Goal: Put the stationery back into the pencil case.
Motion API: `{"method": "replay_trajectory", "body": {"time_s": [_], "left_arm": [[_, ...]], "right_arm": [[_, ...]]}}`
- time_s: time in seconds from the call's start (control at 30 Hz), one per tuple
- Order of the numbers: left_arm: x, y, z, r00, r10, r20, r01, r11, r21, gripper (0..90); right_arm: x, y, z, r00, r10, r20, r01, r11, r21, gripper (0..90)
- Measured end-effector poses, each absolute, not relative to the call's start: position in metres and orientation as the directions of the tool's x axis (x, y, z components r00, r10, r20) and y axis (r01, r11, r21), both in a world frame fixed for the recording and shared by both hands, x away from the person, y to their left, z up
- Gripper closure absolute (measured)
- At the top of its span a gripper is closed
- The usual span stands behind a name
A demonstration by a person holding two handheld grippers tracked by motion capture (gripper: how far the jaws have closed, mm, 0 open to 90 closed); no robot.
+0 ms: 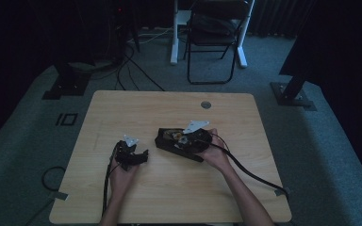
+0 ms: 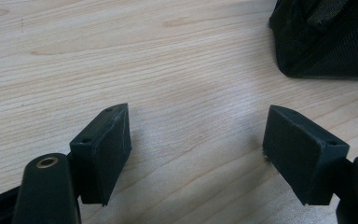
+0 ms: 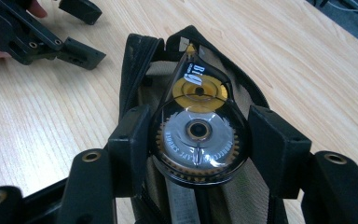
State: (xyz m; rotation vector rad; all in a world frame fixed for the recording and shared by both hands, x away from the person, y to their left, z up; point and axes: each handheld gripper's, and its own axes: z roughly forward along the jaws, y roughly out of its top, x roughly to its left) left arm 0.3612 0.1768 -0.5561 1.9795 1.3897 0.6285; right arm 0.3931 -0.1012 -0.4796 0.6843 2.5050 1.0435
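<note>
Correction tape dispenser (image 3: pixel 198 135), a teardrop of smooth clear plastic with a gold reel and a toothed silver one inside, sits at the centre of the right gripper view, clamped across its widest part by my right gripper (image 3: pixel 198 144). I judge it light, rigid and slick, so the flat sides where the pads press are the place to hold. Its tip points into the open mouth of a soft black mesh pouch (image 3: pixel 140 56) on the pale wood table (image 2: pixel 168 70). My left gripper (image 2: pixel 196 154) stands part open, empty, lower centre of its view.
</note>
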Motion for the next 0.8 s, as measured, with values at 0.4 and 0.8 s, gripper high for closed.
{"method": "replay_trajectory", "body": {"time_s": [0.4,0.8], "left_arm": [[0.3612,0.1768,-0.5561,0.33,0.944,0.026,0.642,-0.244,0.727,23.7],[0.3609,0.177,-0.556,0.329,0.944,0.026,0.643,-0.244,0.726,23.7]], "right_arm": [[0.399,-0.1,-0.4859,-0.819,0.566,-0.093,0.341,0.611,0.714,41.4],[0.3992,-0.0998,-0.4871,-0.82,0.567,-0.082,0.352,0.611,0.709,39.8]]}}
